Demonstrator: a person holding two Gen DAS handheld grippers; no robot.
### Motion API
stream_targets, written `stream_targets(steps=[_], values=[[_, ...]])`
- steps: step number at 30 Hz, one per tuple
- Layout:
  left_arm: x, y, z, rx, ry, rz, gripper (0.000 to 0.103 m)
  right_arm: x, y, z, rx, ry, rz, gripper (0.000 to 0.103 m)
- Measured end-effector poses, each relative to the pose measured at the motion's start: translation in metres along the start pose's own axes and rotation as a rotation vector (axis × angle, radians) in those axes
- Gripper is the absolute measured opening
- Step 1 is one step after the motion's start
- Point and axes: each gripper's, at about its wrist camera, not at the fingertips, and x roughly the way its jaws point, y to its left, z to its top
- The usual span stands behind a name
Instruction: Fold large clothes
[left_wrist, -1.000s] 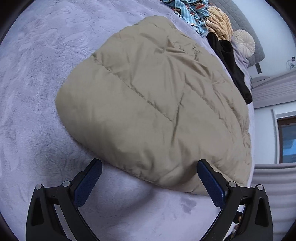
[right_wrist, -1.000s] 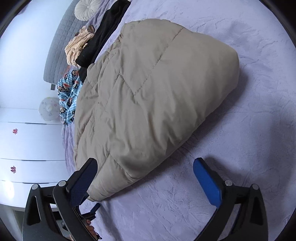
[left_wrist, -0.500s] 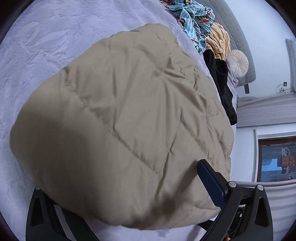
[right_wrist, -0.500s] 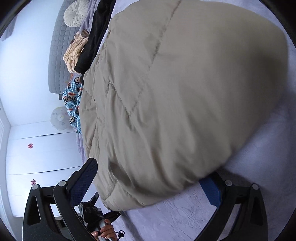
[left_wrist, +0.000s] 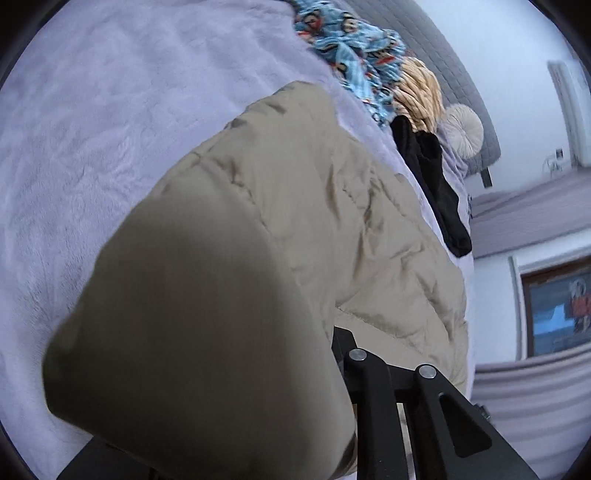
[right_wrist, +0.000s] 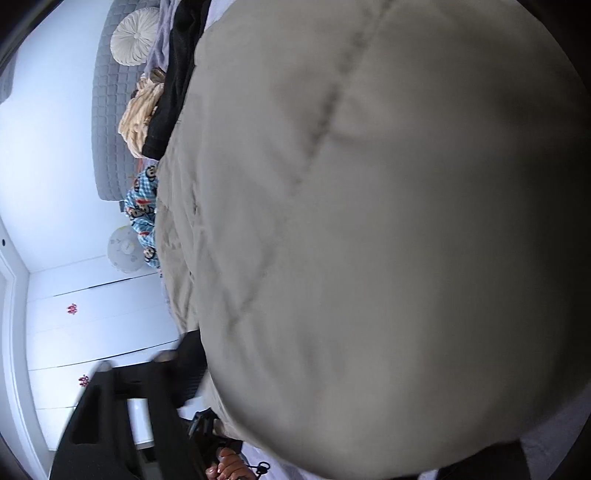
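A puffy beige quilted jacket (left_wrist: 332, 221) lies on the lilac bed cover (left_wrist: 110, 110) and fills most of the right wrist view (right_wrist: 369, 221). My left gripper (left_wrist: 295, 354) is closing on the jacket's near edge. The fabric bulges up between its jaws and hides the left finger, while the black right finger (left_wrist: 341, 338) presses into the cloth. My right gripper (right_wrist: 295, 373) is closing too, on the opposite edge. Its left finger (right_wrist: 190, 354) is blurred and lies against the jacket, and its right finger is hidden under the padding.
Past the jacket lie a black garment (left_wrist: 432, 177), a blue cartoon-print cloth (left_wrist: 354, 62), a cream knit (left_wrist: 417, 88) and a round cushion (left_wrist: 461, 129) against the grey headboard (left_wrist: 443, 48). White cupboard doors (right_wrist: 92, 314) stand beside the bed. A hand (right_wrist: 229, 467) shows at the bottom.
Both grippers have pushed forward over the jacket's edges and their jaws have come in from wide open onto the fabric. The jacket now bulges up and fills the right wrist view.
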Motion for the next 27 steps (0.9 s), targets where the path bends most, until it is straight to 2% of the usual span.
stream_targets(steps=[2, 5, 11, 15, 22, 27], values=[[-0.014, -0.017, -0.004, 0.117, -0.017, 0.031, 0.020, -0.004, 0.001, -0.003, 0.002, -0.005, 0.027, 0.035], [-0.030, -0.026, -0.005, 0.172, -0.013, 0.014, 0.020, -0.015, 0.009, -0.013, -0.041, -0.018, 0.027, 0.028], [-0.070, -0.012, -0.022, 0.256, 0.034, -0.003, 0.020, -0.043, 0.017, -0.048, -0.095, -0.033, 0.022, 0.026], [-0.101, 0.008, -0.053, 0.288, 0.094, 0.007, 0.020, -0.060, 0.010, -0.082, -0.102, -0.033, -0.009, 0.026], [-0.138, 0.052, -0.117, 0.220, 0.208, 0.041, 0.020, -0.095, -0.028, -0.130, -0.044, -0.008, -0.075, 0.027], [-0.159, 0.087, -0.138, 0.108, 0.204, 0.108, 0.020, -0.099, -0.054, -0.141, -0.004, 0.031, -0.094, 0.029]])
